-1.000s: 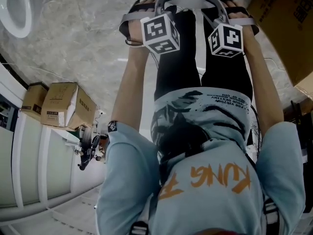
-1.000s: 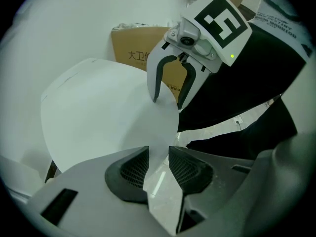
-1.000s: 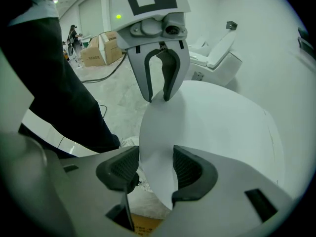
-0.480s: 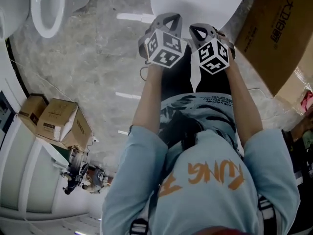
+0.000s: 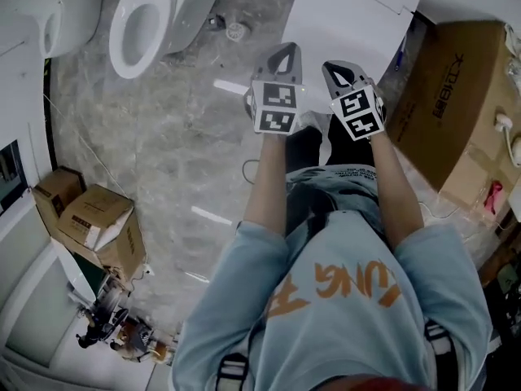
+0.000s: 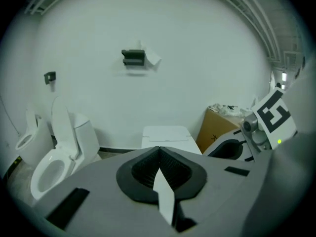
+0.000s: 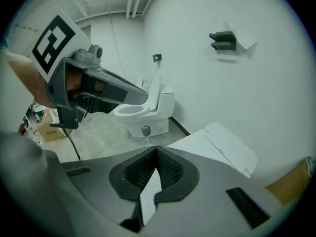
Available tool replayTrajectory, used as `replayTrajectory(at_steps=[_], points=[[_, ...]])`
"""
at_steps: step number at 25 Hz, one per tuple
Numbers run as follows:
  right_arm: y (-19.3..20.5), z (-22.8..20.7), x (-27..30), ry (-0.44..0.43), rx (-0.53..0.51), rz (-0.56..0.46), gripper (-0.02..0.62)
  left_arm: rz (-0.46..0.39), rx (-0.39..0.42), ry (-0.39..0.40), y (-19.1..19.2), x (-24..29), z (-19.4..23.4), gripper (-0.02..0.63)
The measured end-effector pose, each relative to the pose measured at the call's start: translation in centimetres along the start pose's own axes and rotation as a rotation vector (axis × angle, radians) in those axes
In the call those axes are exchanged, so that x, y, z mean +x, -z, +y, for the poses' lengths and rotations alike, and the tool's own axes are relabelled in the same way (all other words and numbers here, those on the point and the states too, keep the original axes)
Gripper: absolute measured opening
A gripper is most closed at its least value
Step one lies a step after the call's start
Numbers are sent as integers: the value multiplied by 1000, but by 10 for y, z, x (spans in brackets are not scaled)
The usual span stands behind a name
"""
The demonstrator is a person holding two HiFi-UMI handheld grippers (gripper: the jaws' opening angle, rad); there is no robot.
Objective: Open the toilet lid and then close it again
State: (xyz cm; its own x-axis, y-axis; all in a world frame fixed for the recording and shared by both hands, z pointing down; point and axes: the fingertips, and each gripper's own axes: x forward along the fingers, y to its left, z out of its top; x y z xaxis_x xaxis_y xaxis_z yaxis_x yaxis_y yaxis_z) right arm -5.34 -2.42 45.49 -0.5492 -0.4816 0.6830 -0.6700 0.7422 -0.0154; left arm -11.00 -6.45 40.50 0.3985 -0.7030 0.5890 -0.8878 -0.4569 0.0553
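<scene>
Grey stone floor (image 5: 155,145), white wall (image 6: 197,58): toilet lid (image 5: 350,23) down again.
You had raised your left gripper (image 6: 158,154) and right gripper (image 7: 154,154) up off the toilet lid, each with jaws pressed together on nothing, so the closing looked finished. The lid lay flat just left of the cardboard box (image 5: 444,96), its long axis running from you to the wall, front edge toward you.
</scene>
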Motion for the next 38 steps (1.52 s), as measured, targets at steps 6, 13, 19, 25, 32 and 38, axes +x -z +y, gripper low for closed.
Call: replayTrajectory(at_steps=[6,13,19,25,32,38], points=[[-74,-19,-28,50,125,-119,12,-160,-89,-87,-66,-45,30,26],[-187,-48,-84,121,123,-330,12,-324,-96,-137,-144,-88,42,26],[-259,-78,-129,168,134,-498,12,-431,-36,-235,-215,-124,55,26],[-307,-96,-167,208,121,-621,12,-534,-19,-332,-270,-157,68,28],[-338,-115,-205,210,77,-702,12,-609,11,-374,-315,-172,58,28],[-368,-124,-229,208,28,-759,12,-660,29,-409,-344,-188,55,28]])
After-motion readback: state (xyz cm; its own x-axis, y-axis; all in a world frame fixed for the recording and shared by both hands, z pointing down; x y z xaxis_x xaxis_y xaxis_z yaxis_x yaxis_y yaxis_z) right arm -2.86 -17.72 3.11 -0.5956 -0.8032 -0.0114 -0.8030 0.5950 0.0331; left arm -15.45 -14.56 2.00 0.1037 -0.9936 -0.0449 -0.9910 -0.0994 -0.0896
